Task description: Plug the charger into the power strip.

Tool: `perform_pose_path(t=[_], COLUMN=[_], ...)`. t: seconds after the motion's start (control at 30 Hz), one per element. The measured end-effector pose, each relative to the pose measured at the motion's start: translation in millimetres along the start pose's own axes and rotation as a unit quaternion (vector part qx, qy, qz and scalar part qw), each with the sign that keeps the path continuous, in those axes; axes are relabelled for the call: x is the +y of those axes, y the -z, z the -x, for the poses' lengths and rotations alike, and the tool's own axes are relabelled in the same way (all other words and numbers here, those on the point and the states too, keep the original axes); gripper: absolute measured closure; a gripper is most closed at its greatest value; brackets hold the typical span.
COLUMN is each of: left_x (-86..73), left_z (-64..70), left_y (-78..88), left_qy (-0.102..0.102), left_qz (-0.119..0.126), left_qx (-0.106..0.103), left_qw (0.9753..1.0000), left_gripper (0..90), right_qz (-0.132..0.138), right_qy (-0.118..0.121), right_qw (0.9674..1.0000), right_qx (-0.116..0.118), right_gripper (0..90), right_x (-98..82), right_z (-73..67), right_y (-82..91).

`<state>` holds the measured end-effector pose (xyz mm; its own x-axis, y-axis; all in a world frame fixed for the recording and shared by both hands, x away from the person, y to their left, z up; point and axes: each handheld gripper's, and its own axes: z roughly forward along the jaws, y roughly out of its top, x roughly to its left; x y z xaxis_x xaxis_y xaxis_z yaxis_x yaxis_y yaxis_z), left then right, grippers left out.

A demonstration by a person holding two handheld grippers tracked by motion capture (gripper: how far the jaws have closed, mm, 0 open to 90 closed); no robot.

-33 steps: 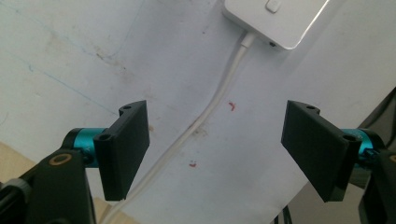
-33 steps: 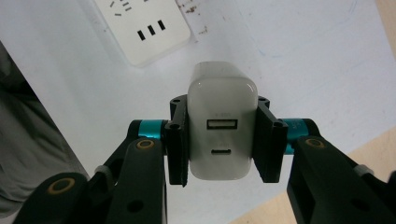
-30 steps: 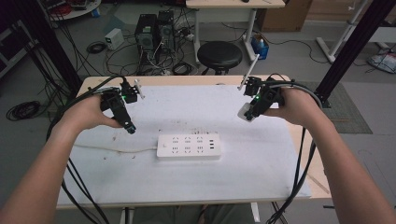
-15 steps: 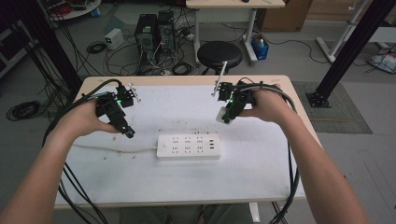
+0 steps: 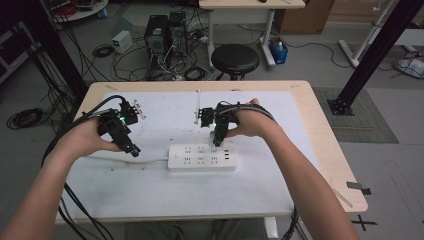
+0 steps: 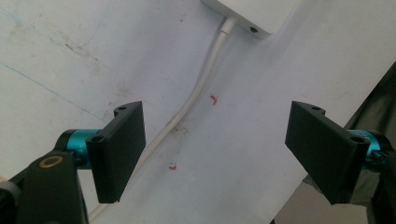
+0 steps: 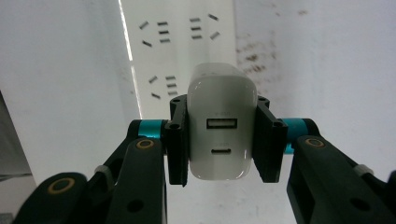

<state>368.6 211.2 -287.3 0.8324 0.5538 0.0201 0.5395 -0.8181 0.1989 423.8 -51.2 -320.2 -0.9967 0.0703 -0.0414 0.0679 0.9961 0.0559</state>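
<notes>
The right tool point(image 5: 218, 141) is carrying a white charger point(image 7: 222, 128), and its jaws are clamped on the charger's two sides; since a second ago this tool has been coming in from the far right side of the table point(image 5: 310, 130) and going down, so now it is hanging right over the white strip point(image 5: 202, 157); the charger's end with the two small ports is facing back up at the tool, and the strip's holes are lying just past it, so I think the charger is about to be pushed into a hole near the strip's right end.

The left tool point(image 5: 131, 149) is sitting near the strip's left end and has hardly moved; its jaws have just been opening wider and are now standing far apart with nothing clamped; the cord point(image 6: 196, 95) is lying on the table below the gap between them, running away to the strip's corner point(image 6: 254, 14); maybe this tool is getting ready to hold the cord or the strip still.

Counting: two tools, one in each hand; one charger; one strip; one cord; two ports on the charger; one table.
</notes>
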Motion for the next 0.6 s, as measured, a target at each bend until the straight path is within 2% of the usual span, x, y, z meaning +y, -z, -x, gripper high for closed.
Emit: perform_pose_path(t=[0.03,0.07,0.17,0.33,0.43,0.6], left_x=[0.0,-1.4,-2.9,-3.2,-2.3,-0.6], left_z=[0.0,0.9,1.1,1.3,0.7,2.0], left_y=[0.0,-1.0,-1.8,-4.3,-7.0,-12.1], left_qy=[0.0,0.002,-0.002,-0.001,-0.006,-0.004], left_qz=[0.0,0.002,-0.004,-0.001,-0.005,-0.003], left_qx=[0.0,-0.001,-0.003,-0.003,-0.005,-0.011], left_qw=[1.0,1.0,1.0,1.0,1.0,0.9999], left_gripper=[20.2,20.2,20.3,20.2,20.2,20.2], right_qz=[0.0,-0.01,-0.029,-0.026,-0.035,-0.031], right_qy=[0.0,0.011,0.02,0.024,0.036,0.044], right_qw=[1.0,0.9999,0.9994,0.9994,0.9987,0.9985], right_qx=[0.0,0.005,0.0,0.002,-0.003,-0.008], right_gripper=[62.0,62.0,62.0,62.1,62.2,62.8], right_x=[0.0,5.1,8.4,9.3,11.2,11.7], right_z=[0.0,-0.9,-0.8,-0.5,-1.4,-3.2], right_y=[0.0,-8.4,-16.9,-20.0,-24.5,-28.1])
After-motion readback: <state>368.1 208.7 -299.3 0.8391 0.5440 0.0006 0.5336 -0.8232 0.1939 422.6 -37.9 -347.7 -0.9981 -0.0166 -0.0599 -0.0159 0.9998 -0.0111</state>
